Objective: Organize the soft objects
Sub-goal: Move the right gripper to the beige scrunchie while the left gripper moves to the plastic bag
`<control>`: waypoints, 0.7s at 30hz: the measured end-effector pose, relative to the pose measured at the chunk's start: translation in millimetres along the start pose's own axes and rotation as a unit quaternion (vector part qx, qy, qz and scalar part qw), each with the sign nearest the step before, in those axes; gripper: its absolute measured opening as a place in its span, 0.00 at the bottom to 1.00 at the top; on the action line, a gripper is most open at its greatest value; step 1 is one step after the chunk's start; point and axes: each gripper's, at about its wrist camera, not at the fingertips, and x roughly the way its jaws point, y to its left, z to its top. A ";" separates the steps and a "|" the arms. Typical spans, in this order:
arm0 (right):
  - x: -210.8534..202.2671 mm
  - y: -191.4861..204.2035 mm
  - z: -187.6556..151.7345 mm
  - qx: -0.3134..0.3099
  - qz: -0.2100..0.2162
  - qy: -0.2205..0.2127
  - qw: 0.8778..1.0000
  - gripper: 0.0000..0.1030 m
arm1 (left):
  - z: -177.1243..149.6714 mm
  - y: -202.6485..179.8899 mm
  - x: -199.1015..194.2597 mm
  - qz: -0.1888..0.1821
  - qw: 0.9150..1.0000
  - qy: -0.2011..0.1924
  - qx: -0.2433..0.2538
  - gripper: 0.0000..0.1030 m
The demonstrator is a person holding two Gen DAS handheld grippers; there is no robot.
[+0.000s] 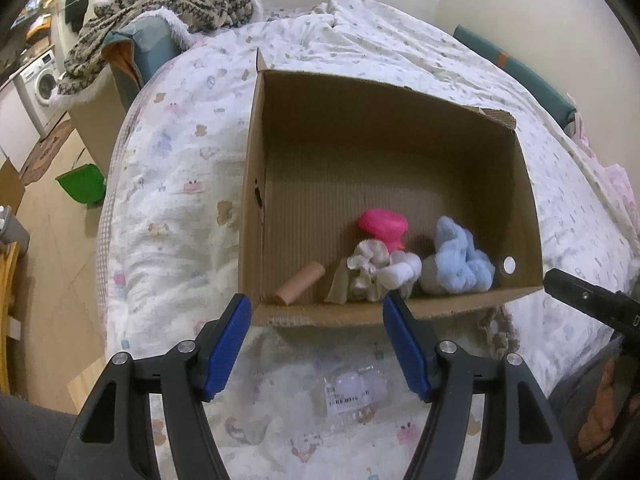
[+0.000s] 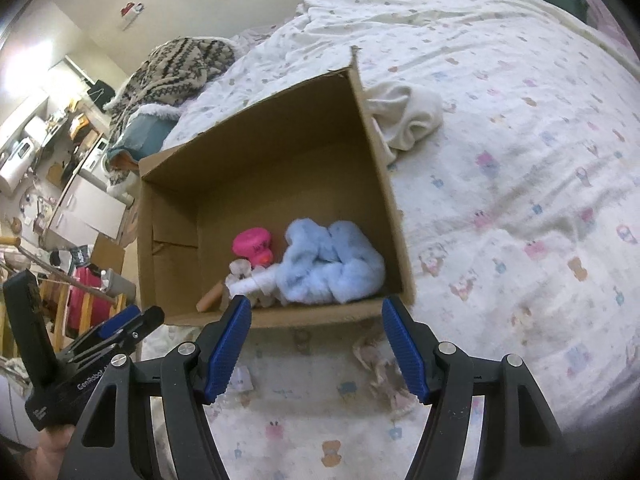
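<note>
An open cardboard box (image 1: 400,128) (image 2: 256,156) lies on the bed. Inside it are a fluffy light-blue cloth (image 1: 460,264) (image 2: 332,260), a pink toy (image 1: 382,226) (image 2: 252,246), a cream scrunched cloth (image 1: 368,268), a small white roll (image 2: 256,282) and a tan tube (image 1: 298,282) (image 2: 210,298). My left gripper (image 1: 316,308) hovers open and empty just before the box's near wall. My right gripper (image 2: 316,308) is also open and empty at the box's near edge. A white crumpled cloth (image 2: 404,116) lies on the bed beside the box's right wall.
The bed has a white quilt (image 2: 520,160) with small prints. A clear plastic bag with a label (image 1: 352,392) lies on the quilt below the left gripper. A beige knotted piece (image 2: 384,372) lies near the right gripper. A patterned knit blanket (image 1: 160,0) drapes at the bed's far left.
</note>
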 end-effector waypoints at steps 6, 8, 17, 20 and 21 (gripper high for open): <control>1.6 -29.4 -6.1 0.041 -0.013 0.020 0.999 0.70 | -10.8 5.6 2.7 0.002 1.000 0.014 -0.020 0.64; 6.0 -40.8 -8.4 0.067 -0.018 0.033 0.997 0.70 | -12.5 6.2 3.2 0.006 1.000 0.017 -0.024 0.64; 59.5 -48.7 -23.5 0.059 -0.075 0.140 0.986 0.70 | -18.5 10.5 8.5 0.012 0.999 0.030 -0.035 0.64; 78.3 -41.1 -27.3 0.029 -0.104 0.167 0.980 0.70 | -19.0 11.1 10.8 0.014 0.999 0.034 -0.036 0.64; 81.8 -36.8 -27.6 0.014 -0.112 0.168 0.979 0.70 | -19.2 11.1 12.0 0.015 0.999 0.036 -0.036 0.64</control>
